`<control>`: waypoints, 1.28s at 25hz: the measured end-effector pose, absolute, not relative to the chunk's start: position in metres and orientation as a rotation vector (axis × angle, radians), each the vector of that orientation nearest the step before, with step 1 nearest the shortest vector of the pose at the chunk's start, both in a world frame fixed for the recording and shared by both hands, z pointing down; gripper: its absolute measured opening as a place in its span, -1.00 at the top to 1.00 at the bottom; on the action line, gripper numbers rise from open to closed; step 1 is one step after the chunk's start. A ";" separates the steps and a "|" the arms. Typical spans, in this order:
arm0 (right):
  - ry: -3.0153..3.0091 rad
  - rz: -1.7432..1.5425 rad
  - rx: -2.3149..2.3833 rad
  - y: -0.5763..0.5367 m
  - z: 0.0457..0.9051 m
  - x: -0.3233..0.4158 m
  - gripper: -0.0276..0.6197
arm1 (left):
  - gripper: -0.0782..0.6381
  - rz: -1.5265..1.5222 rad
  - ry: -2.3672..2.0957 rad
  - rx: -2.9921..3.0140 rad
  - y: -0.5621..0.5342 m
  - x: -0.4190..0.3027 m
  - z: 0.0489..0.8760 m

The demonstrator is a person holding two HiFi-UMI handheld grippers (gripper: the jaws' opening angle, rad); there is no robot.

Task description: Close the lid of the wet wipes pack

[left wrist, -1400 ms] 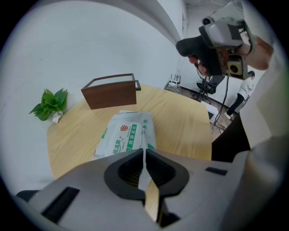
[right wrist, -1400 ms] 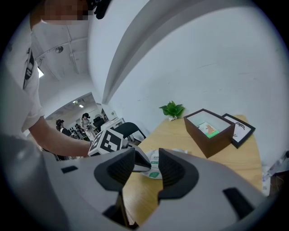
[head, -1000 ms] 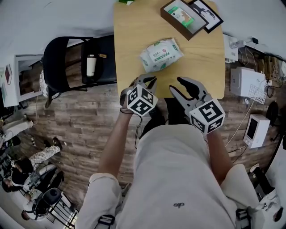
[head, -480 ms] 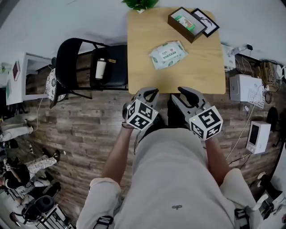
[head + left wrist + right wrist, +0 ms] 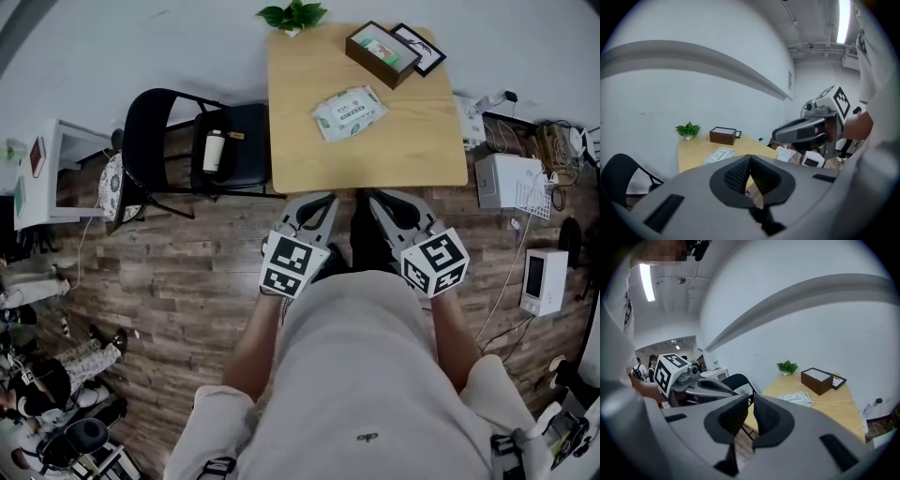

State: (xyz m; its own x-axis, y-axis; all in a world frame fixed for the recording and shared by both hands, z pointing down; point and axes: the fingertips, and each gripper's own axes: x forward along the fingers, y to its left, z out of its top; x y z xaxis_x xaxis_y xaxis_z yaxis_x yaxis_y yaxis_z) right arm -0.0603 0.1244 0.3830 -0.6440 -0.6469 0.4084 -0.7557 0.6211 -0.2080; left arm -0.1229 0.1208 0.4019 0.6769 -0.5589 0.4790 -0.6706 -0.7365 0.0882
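At the near edge of the table (image 5: 309, 141), seen from the head view, both grippers are held side by side above the plank floor (image 5: 187, 272), in front of the person's torso and clear of the tabletop. The left gripper (image 5: 323, 200) has its jaws fully together: in the left gripper view (image 5: 750, 157) the ribbed pads meet at the tips and nothing lies between them. The right gripper (image 5: 376, 200) has just been closing its jaws; in the right gripper view (image 5: 751, 397) the pads stand a narrow slit apart, with nothing between them and nothing gripped. Each gripper appears in the other's view, level with it and just beside it. The wet wipes pack (image 5: 349, 111) lies flat near the middle of the table, label side up, skewed to the table edges, and well apart from both grippers; neither touches it. Whether its lid sits fully down cannot be made out at this size. Beyond the pack, toward the far right corner, stands a brown box (image 5: 382, 53) with a black picture frame (image 5: 427, 56) just behind it. A small green plant (image 5: 292, 15) sits at the far left corner. To the left of the table stands a black chair (image 5: 155, 112) with a white bottle (image 5: 216, 152) lying on its seat.
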 end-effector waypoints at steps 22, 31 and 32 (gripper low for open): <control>-2.587 0.412 1.147 0.148 0.349 -0.061 0.91 | 0.76 0.318 -1.013 2.653 0.154 -0.115 0.332; -2.589 0.388 1.175 0.153 0.338 -0.051 0.91 | 0.76 0.297 -1.007 2.664 0.156 -0.108 0.326; -2.588 0.386 1.176 0.153 0.337 -0.050 0.91 | 0.76 0.295 -1.006 2.665 0.155 -0.106 0.325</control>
